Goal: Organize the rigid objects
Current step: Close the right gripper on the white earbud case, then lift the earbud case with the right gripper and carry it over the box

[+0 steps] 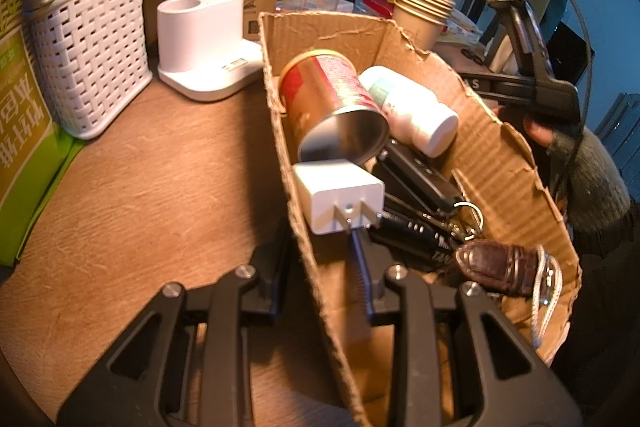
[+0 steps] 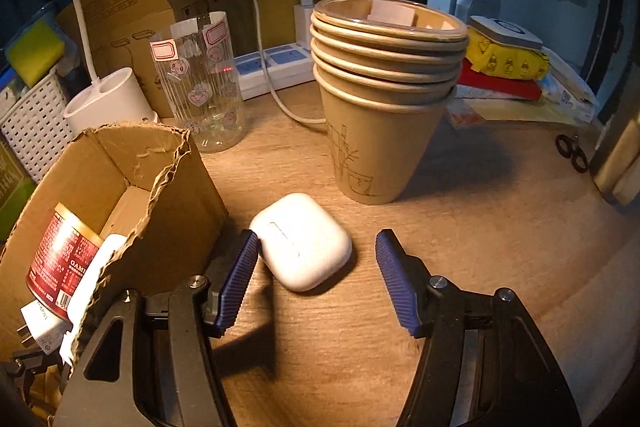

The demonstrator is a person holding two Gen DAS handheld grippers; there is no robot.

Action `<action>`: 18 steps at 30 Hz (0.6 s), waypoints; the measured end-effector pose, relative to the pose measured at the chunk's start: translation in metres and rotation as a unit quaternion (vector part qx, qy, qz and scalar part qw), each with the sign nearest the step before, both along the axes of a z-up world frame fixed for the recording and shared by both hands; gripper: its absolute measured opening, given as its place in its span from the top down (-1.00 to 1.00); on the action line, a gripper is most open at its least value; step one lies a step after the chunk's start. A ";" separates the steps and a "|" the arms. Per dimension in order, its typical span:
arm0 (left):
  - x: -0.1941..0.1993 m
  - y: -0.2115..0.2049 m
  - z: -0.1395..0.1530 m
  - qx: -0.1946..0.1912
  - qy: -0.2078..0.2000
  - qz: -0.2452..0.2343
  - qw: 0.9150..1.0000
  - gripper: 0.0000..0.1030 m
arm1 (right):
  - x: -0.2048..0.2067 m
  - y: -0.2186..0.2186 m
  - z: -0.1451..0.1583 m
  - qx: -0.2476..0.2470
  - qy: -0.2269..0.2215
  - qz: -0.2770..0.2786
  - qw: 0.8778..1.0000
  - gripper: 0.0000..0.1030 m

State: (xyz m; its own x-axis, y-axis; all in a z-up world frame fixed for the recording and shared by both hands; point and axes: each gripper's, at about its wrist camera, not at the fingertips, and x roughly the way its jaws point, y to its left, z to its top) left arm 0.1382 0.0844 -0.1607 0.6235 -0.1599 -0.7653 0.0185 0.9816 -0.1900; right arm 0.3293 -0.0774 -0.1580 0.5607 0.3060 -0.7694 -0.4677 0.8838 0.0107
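Evidently steadying it, the left gripper (image 1: 320, 269) pinches the cardboard box (image 1: 492, 151) wall at lower centre, while the right gripper (image 2: 316, 275) straddles the earbud case (image 2: 301, 241), jaws spread and not gripping.

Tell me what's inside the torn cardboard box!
Inside the cardboard box lie a red can, a white bottle, a white plug adapter, black keys on a ring and a brown leather piece. Anything underneath them is covered.
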 end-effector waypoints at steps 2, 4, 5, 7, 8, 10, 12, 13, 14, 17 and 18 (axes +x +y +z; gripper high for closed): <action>0.000 0.000 0.000 0.000 0.000 0.000 1.000 0.43 | 0.003 0.001 -0.001 0.001 0.003 0.007 1.000 -0.25; 0.000 -0.002 0.000 0.000 0.000 0.000 1.000 0.43 | 0.005 0.002 -0.001 -0.002 0.001 0.010 1.000 -0.25; 0.000 -0.001 0.000 0.000 0.000 0.000 1.000 0.43 | 0.006 0.002 -0.001 -0.002 0.001 0.011 1.000 -0.25; 0.000 0.000 0.000 0.000 0.000 0.000 1.000 0.42 | 0.009 0.003 -0.003 -0.002 0.007 0.011 1.000 -0.25; 0.000 0.000 0.000 0.000 0.000 0.000 1.000 0.43 | 0.010 0.003 -0.005 -0.004 0.011 0.010 1.000 -0.25; 0.000 0.000 0.000 0.000 0.000 0.000 1.000 0.42 | 0.010 0.004 -0.006 -0.008 0.015 0.009 1.000 -0.25; 0.000 0.000 0.000 0.000 0.000 0.000 1.000 0.43 | 0.011 0.005 -0.007 -0.009 0.018 0.009 1.000 -0.20; 0.000 0.000 0.000 0.000 0.000 0.000 1.000 0.43 | 0.011 0.005 -0.007 -0.007 0.019 0.012 1.000 -0.15; 0.000 0.000 0.000 0.000 0.000 0.000 1.000 0.43 | 0.010 0.006 -0.007 -0.005 0.020 0.014 1.000 0.02; 0.000 0.000 0.000 0.000 0.000 0.000 1.000 0.43 | 0.006 0.007 -0.007 -0.014 0.015 0.013 1.000 0.05; 0.000 -0.001 0.000 0.000 0.000 0.000 1.000 0.43 | 0.006 0.007 -0.007 -0.013 0.016 0.012 1.000 0.05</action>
State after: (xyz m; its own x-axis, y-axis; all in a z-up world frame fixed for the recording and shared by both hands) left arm 0.1381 0.0839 -0.1605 0.6234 -0.1602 -0.7653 0.0184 0.9815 -0.1904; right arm 0.3350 -0.0704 -0.1650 0.5288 0.2994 -0.7942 -0.4890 0.8723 0.0032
